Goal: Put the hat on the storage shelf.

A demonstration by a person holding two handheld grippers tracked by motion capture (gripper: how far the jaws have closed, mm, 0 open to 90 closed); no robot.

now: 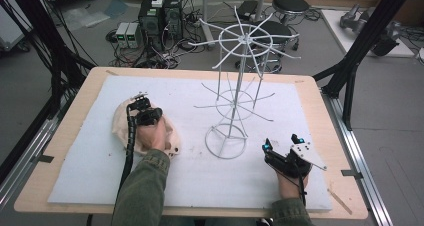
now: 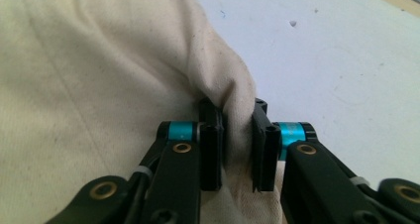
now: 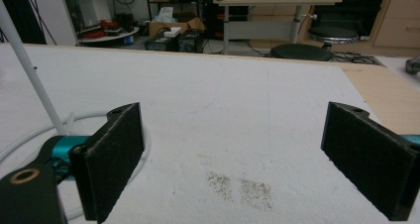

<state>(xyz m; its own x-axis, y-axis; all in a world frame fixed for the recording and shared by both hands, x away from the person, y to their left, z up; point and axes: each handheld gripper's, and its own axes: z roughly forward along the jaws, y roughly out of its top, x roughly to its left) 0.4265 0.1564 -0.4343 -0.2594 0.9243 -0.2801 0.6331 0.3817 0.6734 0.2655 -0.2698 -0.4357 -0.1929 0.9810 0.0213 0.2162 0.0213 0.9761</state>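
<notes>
At the left of the white-covered surface [image 1: 310,111], my left tongs [image 2: 236,149] pinch a raised fold of the cream cloth bag [image 2: 99,75], which lies crumpled on the padding. My right tongs [image 3: 233,159] wait wide apart and empty near the base ring of the white wire rack [image 1: 239,91], standing mid-surface. I judge the pickup is under way; next I would likely lift the cloth clear and carry it toward a rack arm.
</notes>
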